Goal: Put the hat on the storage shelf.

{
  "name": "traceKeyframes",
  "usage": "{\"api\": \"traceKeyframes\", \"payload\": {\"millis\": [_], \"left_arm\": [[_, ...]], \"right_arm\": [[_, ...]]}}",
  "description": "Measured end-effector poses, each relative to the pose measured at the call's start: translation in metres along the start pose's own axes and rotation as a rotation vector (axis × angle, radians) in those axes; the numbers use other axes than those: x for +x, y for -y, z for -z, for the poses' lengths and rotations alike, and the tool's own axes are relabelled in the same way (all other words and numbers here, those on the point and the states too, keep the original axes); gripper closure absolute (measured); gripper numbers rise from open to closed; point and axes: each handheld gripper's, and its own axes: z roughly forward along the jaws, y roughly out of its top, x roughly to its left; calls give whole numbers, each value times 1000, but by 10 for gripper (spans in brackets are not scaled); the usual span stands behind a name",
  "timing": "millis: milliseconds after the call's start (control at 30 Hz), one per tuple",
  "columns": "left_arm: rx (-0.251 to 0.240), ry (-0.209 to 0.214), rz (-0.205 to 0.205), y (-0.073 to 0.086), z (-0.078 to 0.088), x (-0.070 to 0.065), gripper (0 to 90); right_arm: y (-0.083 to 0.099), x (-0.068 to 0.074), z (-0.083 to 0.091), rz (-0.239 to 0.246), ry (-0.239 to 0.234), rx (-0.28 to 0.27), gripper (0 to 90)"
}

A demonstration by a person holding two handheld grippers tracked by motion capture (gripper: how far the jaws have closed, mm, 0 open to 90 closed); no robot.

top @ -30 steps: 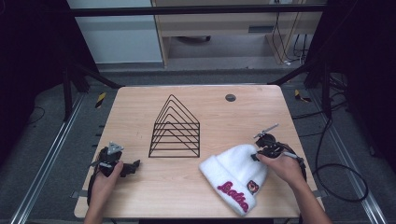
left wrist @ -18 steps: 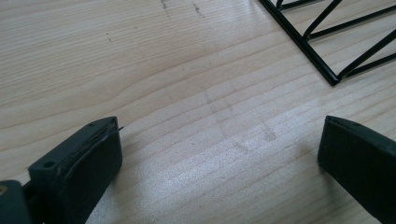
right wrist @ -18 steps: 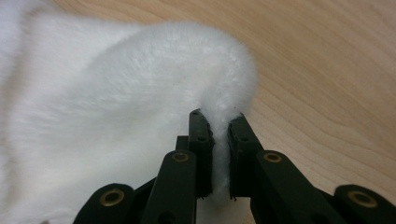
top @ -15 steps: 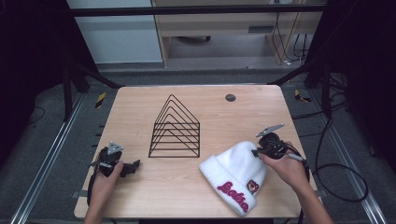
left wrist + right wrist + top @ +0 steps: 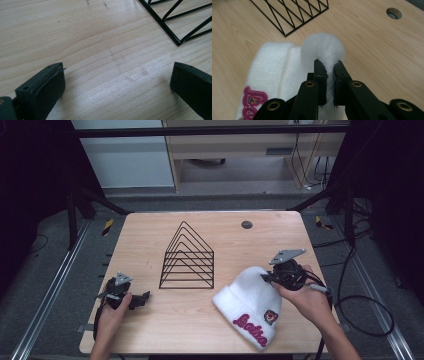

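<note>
**Right jaws pinch the white beanie; left jaws stand wide over bare wood**

In the right gripper view the jaws of the right gripper [image 5: 328,71] are drawn close together on a fold of fuzzy white knit, the top end of the white beanie [image 5: 287,67]. The cloth fills the narrow slot between them. The rest of the hat spreads away to the left of the jaws, its folded cuff lying flat on the bench [image 5: 372,47] and carrying pink embroidered lettering [image 5: 253,100].

From the high view, the beanie lies at the near right part of the bench, with the right gripper [image 5: 270,276] at its far right edge, held in the person's right hand [image 5: 309,300].

The left gripper [image 5: 142,298] rests near the front left corner of the bench in the left hand [image 5: 111,315]. Its jaws are spread wide, nothing between them but wood grain.

A black wire rack [image 5: 187,257] of triangular loops stands mid-bench, between the two grippers and apart from the beanie. A small round hole [image 5: 246,224] sits in the bench top near the far edge.
</note>
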Motion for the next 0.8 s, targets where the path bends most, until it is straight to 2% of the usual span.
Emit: {"api": "traceKeyframes", "payload": {"millis": [133,300,433,667,800], "left_arm": [[0,0,0,0,0,0,0],[0,0,0,0,0,0,0],[0,0,0,0,0,0,0],[0,0,0,0,0,0,0],[0,1,0,0,0,0,0]], "right_arm": [[-12,8,10,27,-10,-32,842],[-22,14,20,36,-29,-77,842],[-32,22,31,77,-33,-125,843],[-40,22,45,104,-33,-181,843],[-42,17,51,99,-30,-201,843]]}}
